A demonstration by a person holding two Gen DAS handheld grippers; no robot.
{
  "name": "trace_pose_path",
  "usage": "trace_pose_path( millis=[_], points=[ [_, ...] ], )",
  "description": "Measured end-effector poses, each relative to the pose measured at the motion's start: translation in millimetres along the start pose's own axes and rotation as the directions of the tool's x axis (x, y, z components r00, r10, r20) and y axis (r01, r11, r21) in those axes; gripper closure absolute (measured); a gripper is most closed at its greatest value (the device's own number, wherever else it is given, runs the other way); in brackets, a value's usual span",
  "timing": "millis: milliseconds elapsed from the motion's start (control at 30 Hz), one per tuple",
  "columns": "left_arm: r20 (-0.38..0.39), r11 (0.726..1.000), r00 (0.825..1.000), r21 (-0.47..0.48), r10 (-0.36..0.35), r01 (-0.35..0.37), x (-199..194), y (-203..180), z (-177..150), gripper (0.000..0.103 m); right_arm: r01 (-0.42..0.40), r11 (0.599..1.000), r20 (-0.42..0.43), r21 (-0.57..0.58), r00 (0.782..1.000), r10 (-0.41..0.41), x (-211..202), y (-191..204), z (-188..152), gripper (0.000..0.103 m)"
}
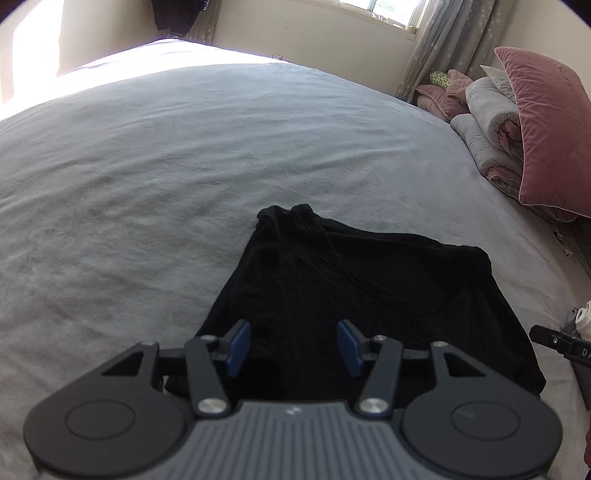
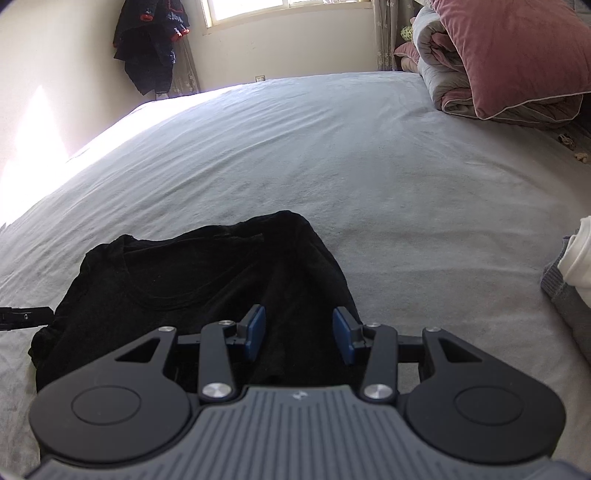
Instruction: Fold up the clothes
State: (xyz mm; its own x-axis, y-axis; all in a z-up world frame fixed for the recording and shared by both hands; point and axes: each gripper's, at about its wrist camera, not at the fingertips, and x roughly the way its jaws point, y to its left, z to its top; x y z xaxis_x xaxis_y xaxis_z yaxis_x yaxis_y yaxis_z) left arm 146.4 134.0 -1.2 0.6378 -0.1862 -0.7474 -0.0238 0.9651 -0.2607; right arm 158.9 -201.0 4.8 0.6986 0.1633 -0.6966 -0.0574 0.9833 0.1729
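A black garment (image 1: 354, 280) lies partly folded on the grey bed sheet (image 1: 166, 166), its neckline showing in the right wrist view (image 2: 192, 280). My left gripper (image 1: 294, 332) hovers open over the garment's near left part, blue pads apart, nothing between them. My right gripper (image 2: 299, 325) is open above the garment's near right edge, also holding nothing. The tip of the right gripper (image 1: 554, 341) pokes in at the right edge of the left wrist view. The left gripper's tip (image 2: 26, 315) shows at the left edge of the right wrist view.
Pink pillows (image 1: 546, 125) and a rolled grey duvet (image 1: 487, 122) are stacked at the bed's right side. A grey and white pile of clothes (image 2: 572, 273) lies at the right. Dark clothes (image 2: 151, 40) hang on the far wall beside a window (image 2: 280, 7).
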Motion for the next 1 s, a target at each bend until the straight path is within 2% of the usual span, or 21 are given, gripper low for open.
trace_pose_path(
  millis=[133,333,467,633,767,800,833,900,933,1000],
  points=[
    [-0.048,0.999,0.998,-0.024,-0.029,0.028,-22,2,-35,0.049,-0.010,0.998,-0.052,0.056,0.999,0.013,-19,-3,-31,0.058],
    [-0.088,0.999,0.995,-0.030,-0.045,0.042,-50,5,-83,0.048,-0.075,0.991,-0.116,0.112,0.989,0.088,-35,7,-72,0.058],
    [-0.110,0.994,0.989,-0.064,-0.096,0.090,-60,11,-108,0.048,-0.092,0.987,-0.137,0.134,0.984,0.110,-43,13,-90,0.058],
    [-0.118,0.991,0.985,-0.070,-0.125,0.117,-63,12,-128,0.048,-0.099,0.981,-0.132,0.165,0.984,0.121,-53,17,-104,0.058],
    [-0.109,0.992,0.987,0.006,-0.121,0.122,-63,4,-140,0.050,-0.102,0.976,-0.140,0.191,0.982,0.130,-61,19,-120,0.060],
    [-0.098,0.992,0.988,0.030,-0.120,0.123,-63,2,-143,0.054,-0.104,0.976,-0.141,0.194,0.981,0.132,-62,20,-123,0.067],
    [-0.087,0.991,0.989,0.048,-0.122,0.127,-63,1,-145,0.067,-0.105,0.974,-0.142,0.201,0.981,0.135,-64,21,-126,0.076],
    [-0.076,0.989,0.989,0.070,-0.124,0.129,-62,1,-152,0.080,-0.105,0.969,-0.143,0.223,0.980,0.139,-69,22,-132,0.089],
    [-0.066,0.990,0.991,0.079,-0.115,0.120,-61,0,-154,0.092,-0.106,0.967,-0.144,0.233,0.979,0.142,-71,23,-135,0.092],
    [-0.055,0.991,0.992,0.066,-0.116,0.120,-62,3,-152,0.100,-0.106,0.961,-0.145,0.254,0.979,0.146,-76,24,-140,0.094]
  ],
)
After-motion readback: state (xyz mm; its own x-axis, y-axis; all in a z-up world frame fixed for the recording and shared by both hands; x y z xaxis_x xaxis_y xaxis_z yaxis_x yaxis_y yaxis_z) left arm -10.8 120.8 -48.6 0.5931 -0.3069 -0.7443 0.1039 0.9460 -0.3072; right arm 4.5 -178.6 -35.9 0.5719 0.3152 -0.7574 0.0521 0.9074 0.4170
